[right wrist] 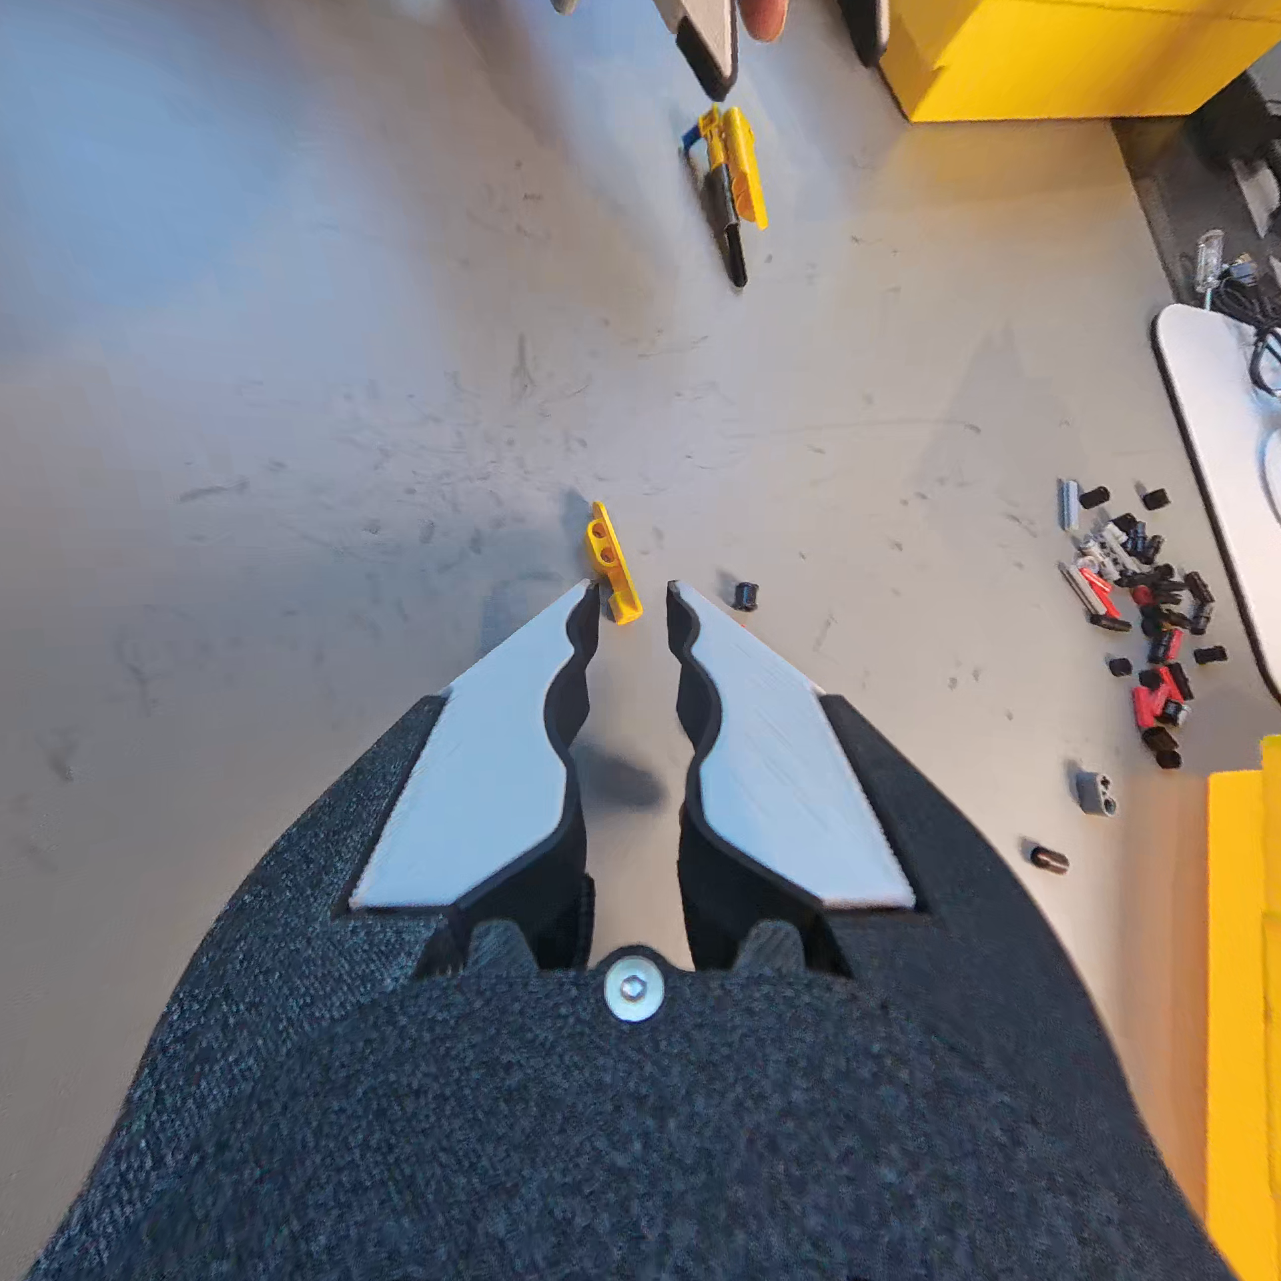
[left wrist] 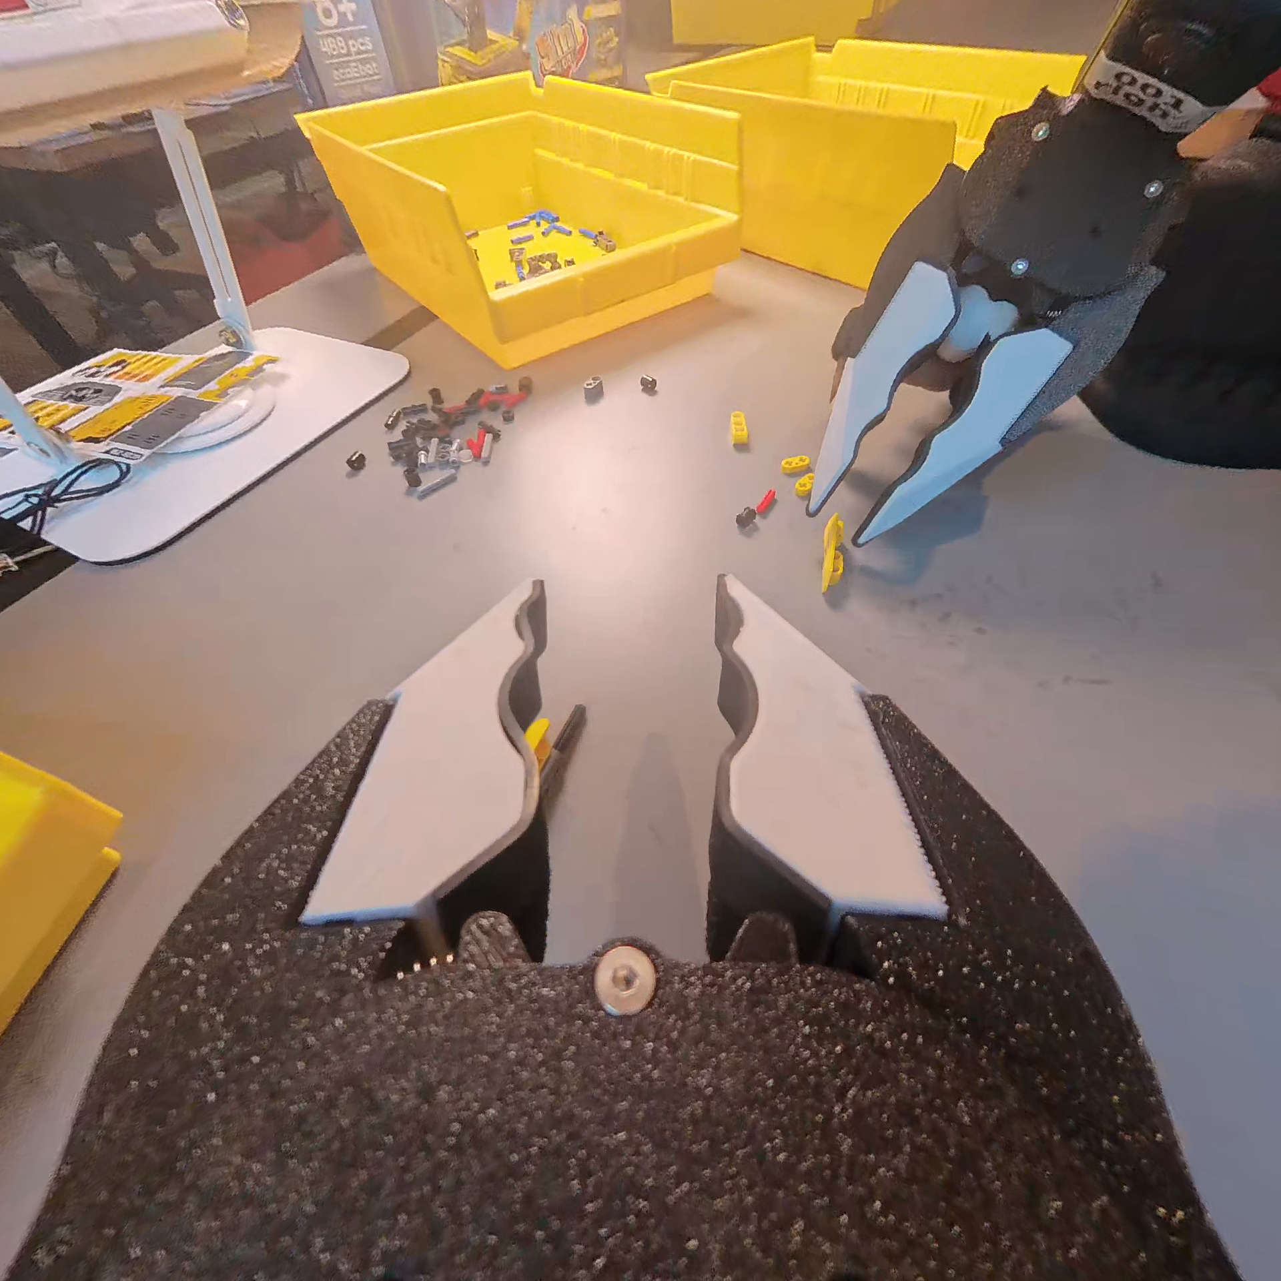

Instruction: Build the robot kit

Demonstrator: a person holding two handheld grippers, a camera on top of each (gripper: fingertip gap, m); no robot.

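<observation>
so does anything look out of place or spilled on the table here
Yes. Small black, red and grey building pieces lie scattered loose on the grey table, outside the yellow bin that holds similar parts. A few yellow pieces are strewn near the right gripper, one right at its fingers.

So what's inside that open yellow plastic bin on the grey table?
The yellow plastic bin holds a thin scatter of small blue and dark building pieces on its floor. Its low front wall hides the nearest strip of floor, so anything there is unseen.
</observation>
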